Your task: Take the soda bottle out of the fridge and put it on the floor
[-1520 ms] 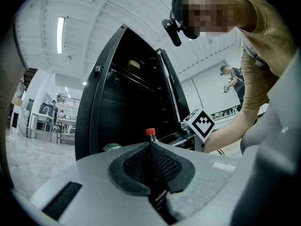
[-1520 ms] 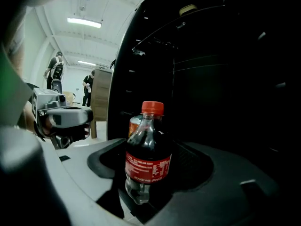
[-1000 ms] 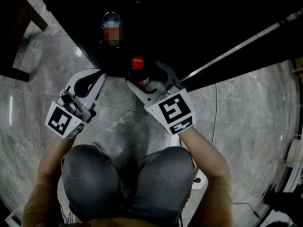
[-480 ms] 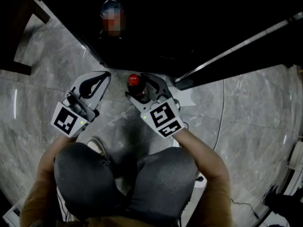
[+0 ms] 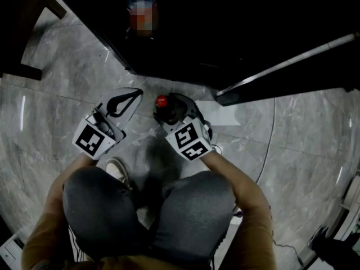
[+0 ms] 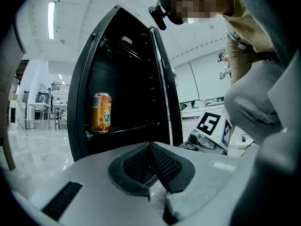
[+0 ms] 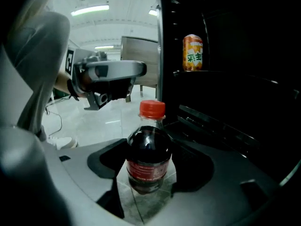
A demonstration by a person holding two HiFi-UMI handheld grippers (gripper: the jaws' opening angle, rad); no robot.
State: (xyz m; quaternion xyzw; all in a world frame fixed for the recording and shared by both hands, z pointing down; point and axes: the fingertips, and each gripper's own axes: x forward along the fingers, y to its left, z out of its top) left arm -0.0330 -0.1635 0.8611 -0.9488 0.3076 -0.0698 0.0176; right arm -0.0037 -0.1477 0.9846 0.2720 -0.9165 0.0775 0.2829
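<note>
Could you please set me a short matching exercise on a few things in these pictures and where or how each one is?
Things:
1. soda bottle
2. can
3. left gripper

Place or state:
A. standing on a fridge shelf
B. shut, holding nothing
C. clamped in the right gripper, outside the fridge

Pairs: 1-C, 2-A, 3-B.

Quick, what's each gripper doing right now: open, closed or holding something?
Left gripper: closed, empty.
Right gripper: closed on the soda bottle.
</note>
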